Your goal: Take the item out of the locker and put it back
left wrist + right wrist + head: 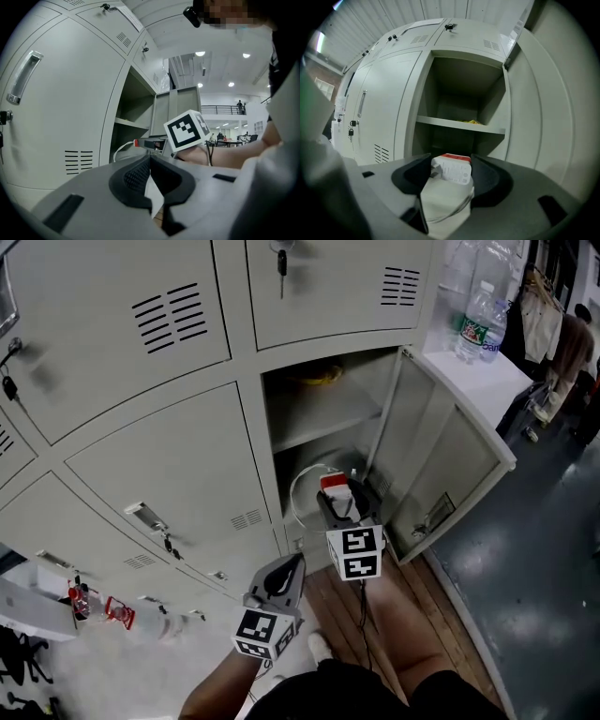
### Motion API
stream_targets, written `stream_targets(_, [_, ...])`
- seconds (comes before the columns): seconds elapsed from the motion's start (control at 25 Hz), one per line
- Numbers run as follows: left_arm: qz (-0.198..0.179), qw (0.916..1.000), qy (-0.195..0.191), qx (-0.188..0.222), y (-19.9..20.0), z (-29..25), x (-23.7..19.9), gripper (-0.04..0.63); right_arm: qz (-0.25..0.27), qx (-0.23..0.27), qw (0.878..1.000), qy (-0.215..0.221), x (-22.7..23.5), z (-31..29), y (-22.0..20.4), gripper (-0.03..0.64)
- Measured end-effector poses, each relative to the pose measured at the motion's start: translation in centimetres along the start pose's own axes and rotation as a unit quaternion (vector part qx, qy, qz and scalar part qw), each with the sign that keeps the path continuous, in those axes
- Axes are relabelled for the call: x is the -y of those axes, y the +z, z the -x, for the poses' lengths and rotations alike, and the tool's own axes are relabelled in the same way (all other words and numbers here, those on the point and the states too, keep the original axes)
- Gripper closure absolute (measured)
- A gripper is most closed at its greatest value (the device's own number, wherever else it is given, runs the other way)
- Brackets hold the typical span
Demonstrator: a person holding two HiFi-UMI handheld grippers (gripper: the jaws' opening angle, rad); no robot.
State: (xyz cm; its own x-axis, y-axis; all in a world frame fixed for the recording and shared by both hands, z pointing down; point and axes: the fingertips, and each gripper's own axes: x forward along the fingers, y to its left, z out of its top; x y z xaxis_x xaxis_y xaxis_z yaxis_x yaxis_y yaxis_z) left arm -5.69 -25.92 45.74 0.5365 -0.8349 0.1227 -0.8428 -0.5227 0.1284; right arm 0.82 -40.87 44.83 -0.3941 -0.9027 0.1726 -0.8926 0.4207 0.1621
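Two grippers: the left gripper [289,568] sits low and back, fingers [136,176] closed on nothing, while the right gripper [347,503], much nearer, pinches the white charger [453,171] red end forward, right at the mouth of the open locker [372,395] below its shelf [323,418], so probably straight in.

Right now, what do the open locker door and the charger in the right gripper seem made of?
The locker door: likely painted sheet metal, matte pale grey, thin folded edges. The charger in the right gripper: apparently hard white plastic, smooth, red end.
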Motion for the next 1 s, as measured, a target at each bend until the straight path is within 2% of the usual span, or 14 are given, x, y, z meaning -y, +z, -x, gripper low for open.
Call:
stream_targets(0.32, [0.001, 0.9998, 0.018, -0.004, -0.2, -2.7, -1.3, 0.589, 0.003, -0.013, 1.0, 0.021, 0.4, -5.5, -1.4, 0.359])
stream_targets(0.64, [0.005, 0.9994, 0.033, -0.008, -0.2, -4.5, -2.5, 0.589, -0.001, -0.053, 0.998, 0.039, 0.6, -11.0, -4.4, 0.364])
stream_targets(1.0, [0.01, 0.9987, 0.044, -0.023, -0.9, -5.6, -3.8, 0.589, 0.001, -0.092, 0.994, 0.055, 0.2, -14.5, -6.5, 0.364])
